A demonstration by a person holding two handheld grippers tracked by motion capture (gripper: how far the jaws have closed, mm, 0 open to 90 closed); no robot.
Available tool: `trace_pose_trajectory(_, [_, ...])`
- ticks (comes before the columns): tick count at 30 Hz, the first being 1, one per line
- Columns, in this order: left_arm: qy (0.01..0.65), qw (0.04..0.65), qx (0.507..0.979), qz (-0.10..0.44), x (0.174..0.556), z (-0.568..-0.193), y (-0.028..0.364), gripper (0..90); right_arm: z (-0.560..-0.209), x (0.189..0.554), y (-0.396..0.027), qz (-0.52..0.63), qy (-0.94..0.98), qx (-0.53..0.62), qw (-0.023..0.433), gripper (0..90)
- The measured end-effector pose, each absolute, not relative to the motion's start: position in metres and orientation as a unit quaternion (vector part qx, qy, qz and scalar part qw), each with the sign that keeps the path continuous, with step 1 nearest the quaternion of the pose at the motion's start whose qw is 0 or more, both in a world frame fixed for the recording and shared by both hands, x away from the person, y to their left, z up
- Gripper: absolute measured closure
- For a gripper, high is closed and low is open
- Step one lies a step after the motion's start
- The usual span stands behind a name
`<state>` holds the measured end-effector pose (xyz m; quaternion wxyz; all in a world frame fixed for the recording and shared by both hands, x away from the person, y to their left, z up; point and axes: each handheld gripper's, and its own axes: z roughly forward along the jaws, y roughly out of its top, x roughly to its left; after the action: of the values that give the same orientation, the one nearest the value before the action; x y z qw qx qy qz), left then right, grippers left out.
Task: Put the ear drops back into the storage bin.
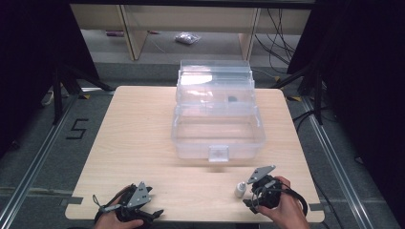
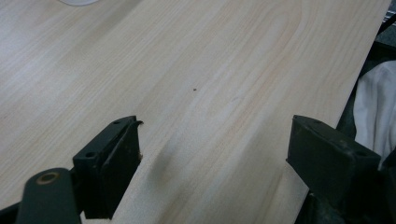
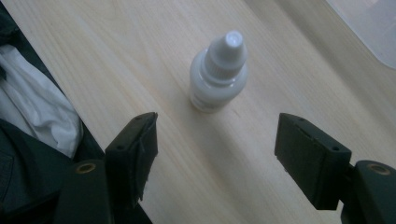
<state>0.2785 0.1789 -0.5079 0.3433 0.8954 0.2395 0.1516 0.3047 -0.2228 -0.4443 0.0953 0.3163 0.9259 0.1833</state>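
Your right gripper is spread apart, the little white bottle standing just ahead of it; your left gripper is apart too, over bare table.

Small white dropper bottle – upright, capped, on table

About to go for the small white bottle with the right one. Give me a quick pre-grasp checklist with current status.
1. Right hand-held gripper open: ok.
2. Small white bottle upright on the table: ok.
3. Bottle ahead of the jaws, roughly centred, not yet between them: ok.
4. Bottle cap on: ok.
5. Left hand-held gripper open, over bare wood, apart from the bottle: ok.
6. Clear plastic box lid open: ok.
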Motion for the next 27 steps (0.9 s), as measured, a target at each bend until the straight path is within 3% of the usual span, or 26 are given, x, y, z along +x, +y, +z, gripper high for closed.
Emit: trace_pose_trajectory(27, [0.24, 0.345, 0.895, 0.149, 0.278, -0.508, 0.179, 16.7, -0.449, 0.338, -0.189, 0.13, 0.95, 0.273, 0.072, 46.4])
